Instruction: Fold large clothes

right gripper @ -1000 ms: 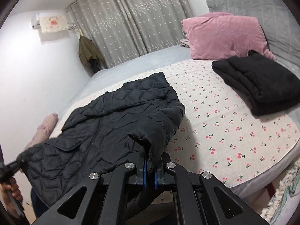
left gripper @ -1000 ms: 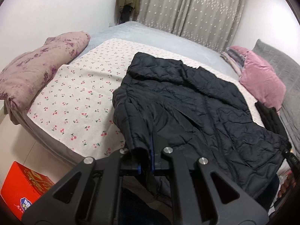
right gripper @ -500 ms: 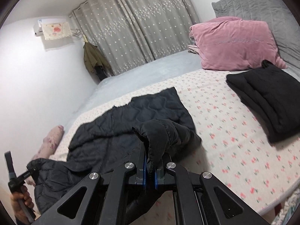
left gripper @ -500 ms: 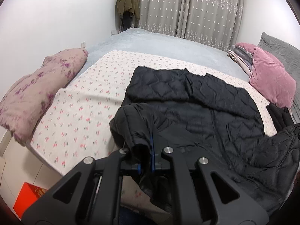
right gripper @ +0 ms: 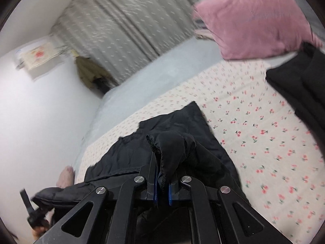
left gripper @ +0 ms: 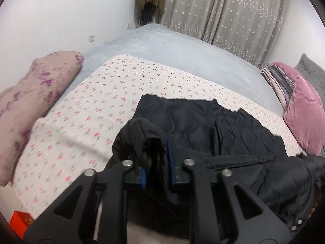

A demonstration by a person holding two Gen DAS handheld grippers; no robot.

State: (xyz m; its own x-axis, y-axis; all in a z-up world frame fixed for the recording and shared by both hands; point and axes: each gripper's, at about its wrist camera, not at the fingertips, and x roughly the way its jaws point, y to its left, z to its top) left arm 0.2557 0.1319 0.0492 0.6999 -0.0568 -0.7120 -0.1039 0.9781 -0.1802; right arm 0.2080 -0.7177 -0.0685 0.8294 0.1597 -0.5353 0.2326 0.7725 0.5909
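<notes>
Jacket (left gripper: 233, 134), one black quilted piece, lies across the near half of the cherry-print sheet (left gripper: 85, 126), its far hem flat and its near edge lifted at both ends. Left gripper (left gripper: 157, 168) is clamped on a bunched fold of the jacket; right gripper (right gripper: 162, 185) pinches another fold, its blue pads nearly together. Bare sheet lies open to the left and beyond the hem. One folded black garment (right gripper: 300, 85) lies to the right, near one pink pillow (right gripper: 254, 20). One floral pillow (left gripper: 34, 93) lines the left edge.
</notes>
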